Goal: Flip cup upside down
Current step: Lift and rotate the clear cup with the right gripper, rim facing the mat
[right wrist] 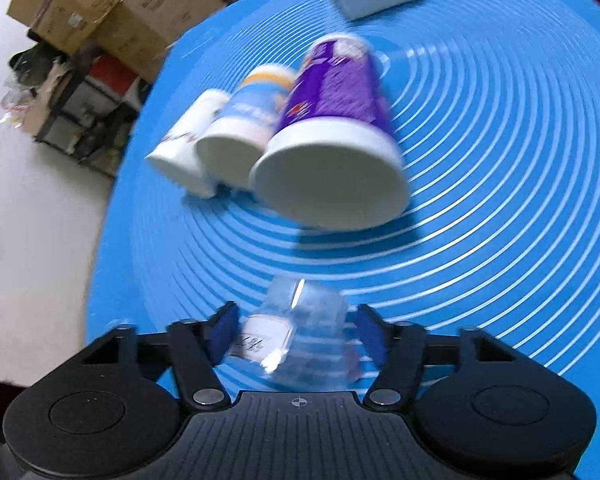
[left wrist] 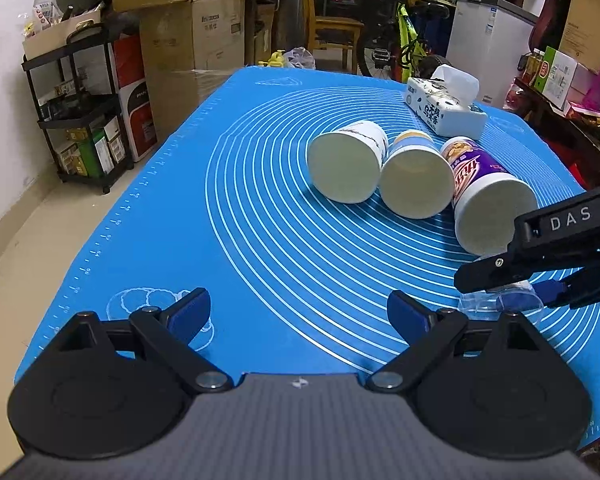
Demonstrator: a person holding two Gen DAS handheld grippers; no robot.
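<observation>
Three paper cups lie on their sides in a row on the blue silicone mat (left wrist: 228,216) that covers the desk — a white one (left wrist: 346,166), a pale blue-banded one (left wrist: 416,174) and a purple printed one (left wrist: 490,196) — with a tissue pack (left wrist: 444,106) behind them. A fourth, a clear plastic cup (right wrist: 296,340), is found between the pads of the right tongs (right wrist: 296,334), close to the mat.

The right tongs are partly closed around that clear cup, though whether the pads actually press its walls cannot be told, since the right wrist view is smeared by motion. The left tongs (left wrist: 298,314) are spread wide and hold nothing.

Several risks can be judged from here. A thin clear wall could be crushed or could slip if it is squeezed unevenly. If the cup is turned so low, its rim could be caught on the mat. The purple cup lies near and could be knocked into a roll.

Much stays uncertain: the clear cup's rim and base are not distinguished through the blur, and in the left wrist view it is mostly covered by the right tongs (left wrist: 496,284).
</observation>
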